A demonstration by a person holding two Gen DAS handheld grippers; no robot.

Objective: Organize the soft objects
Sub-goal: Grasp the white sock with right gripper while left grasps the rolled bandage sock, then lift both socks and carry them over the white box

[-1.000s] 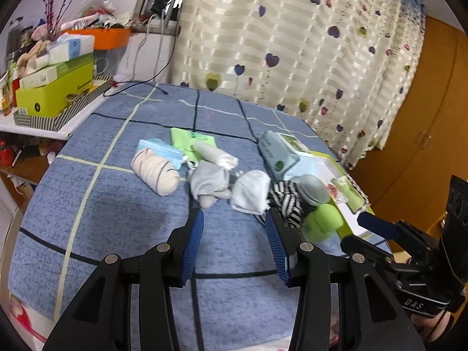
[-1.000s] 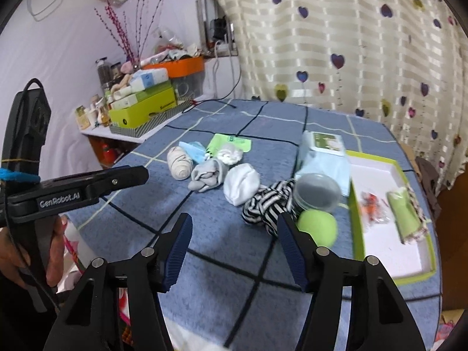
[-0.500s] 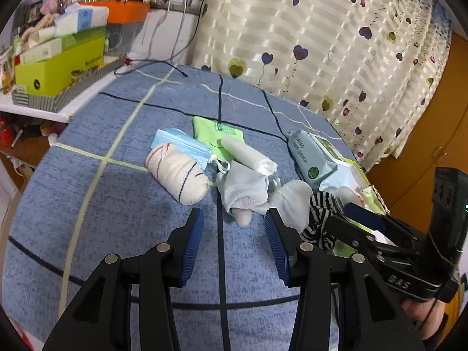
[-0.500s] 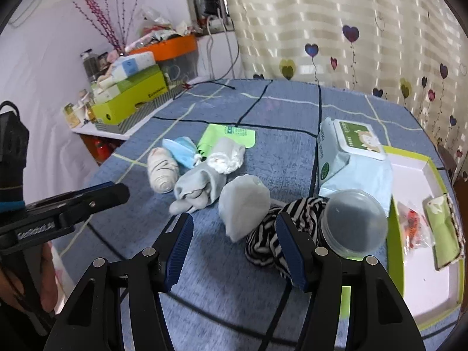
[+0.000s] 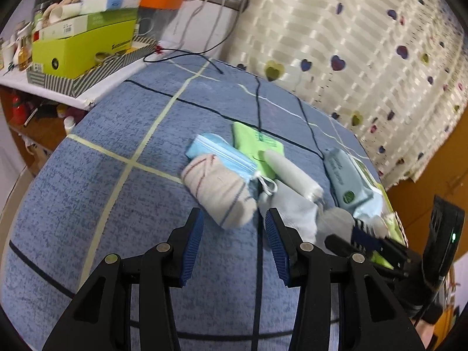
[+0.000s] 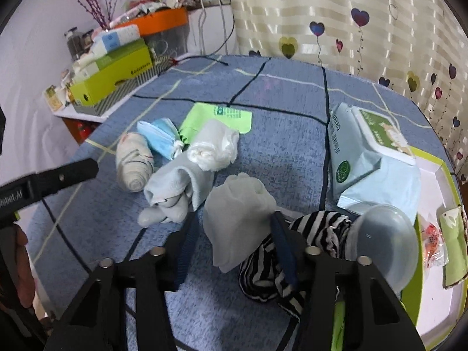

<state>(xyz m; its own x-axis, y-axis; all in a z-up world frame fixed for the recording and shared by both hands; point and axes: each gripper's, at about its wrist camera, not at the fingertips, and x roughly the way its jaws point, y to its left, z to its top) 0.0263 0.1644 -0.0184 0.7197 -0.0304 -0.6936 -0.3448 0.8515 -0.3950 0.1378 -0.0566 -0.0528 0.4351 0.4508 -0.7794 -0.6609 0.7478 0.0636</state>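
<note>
Soft items lie in a cluster on the blue checked cloth [image 5: 117, 199]. A rolled beige striped sock [image 5: 219, 190] lies just ahead of my open left gripper [image 5: 232, 234], its near end between the fingertips. Behind it lie a blue face mask [image 5: 219, 152], a white roll [image 5: 292, 172] and a pale grey sock [image 5: 295, 213]. My open right gripper [image 6: 234, 242] straddles a pale grey sock ball [image 6: 237, 210]. A black-and-white striped sock [image 6: 292, 257] lies right of it. The beige sock also shows in the right wrist view [image 6: 133, 163].
A wet-wipes pack [image 6: 365, 152], a clear plastic dome [image 6: 383, 242] and a green-rimmed white tray [image 6: 438, 301] lie at the right. A green packet [image 6: 222, 117] lies behind the socks. A shelf with green boxes [image 5: 82, 46] stands at the left. A curtain [image 5: 336, 44] hangs behind.
Both grippers have moved forward and down toward the pile. The left one has shifted left onto the beige sock; the right one has closed in around the grey sock ball. Both stayed open.
</note>
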